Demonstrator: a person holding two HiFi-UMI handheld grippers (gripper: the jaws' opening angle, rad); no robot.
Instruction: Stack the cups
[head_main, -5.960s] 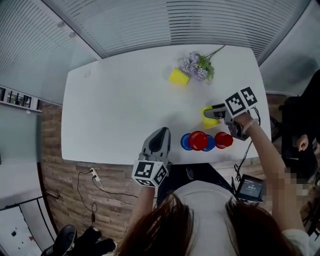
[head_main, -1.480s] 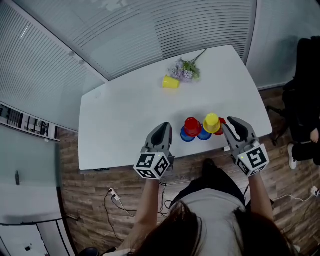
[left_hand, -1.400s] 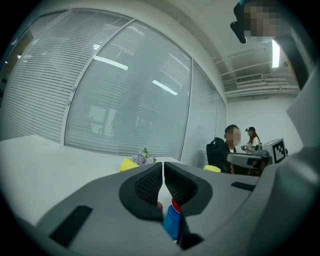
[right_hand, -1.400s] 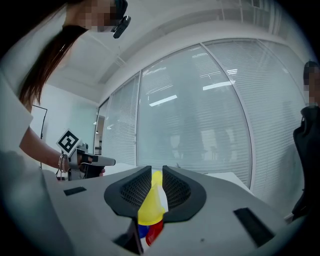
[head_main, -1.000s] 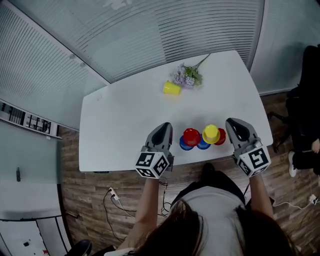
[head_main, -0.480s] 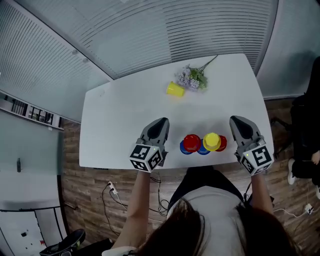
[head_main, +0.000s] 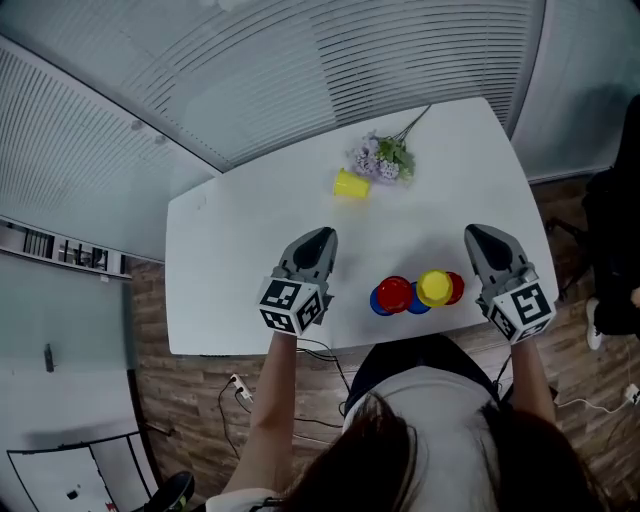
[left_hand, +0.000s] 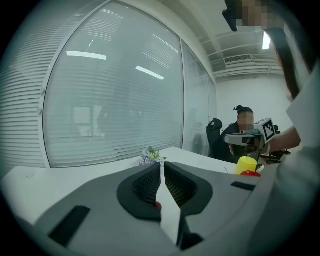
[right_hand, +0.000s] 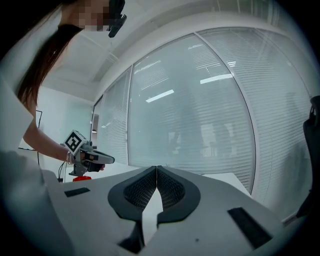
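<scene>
I count 6 cups, all told. Yellow x2: lying yellow cup just beside the flower bunch, upright yellow cup in the cluster well away from the bunch, on my side. Red x2: left red cup and right red cup, same cluster. Blue cups show in 2 spots there, mostly covered, so prob. 2. Flower bunch x1, table x1. Grippers x2: left gripper, right gripper.

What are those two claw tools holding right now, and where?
Nothing. The left gripper and right gripper are both shut and empty, beside the stacked cups.
</scene>
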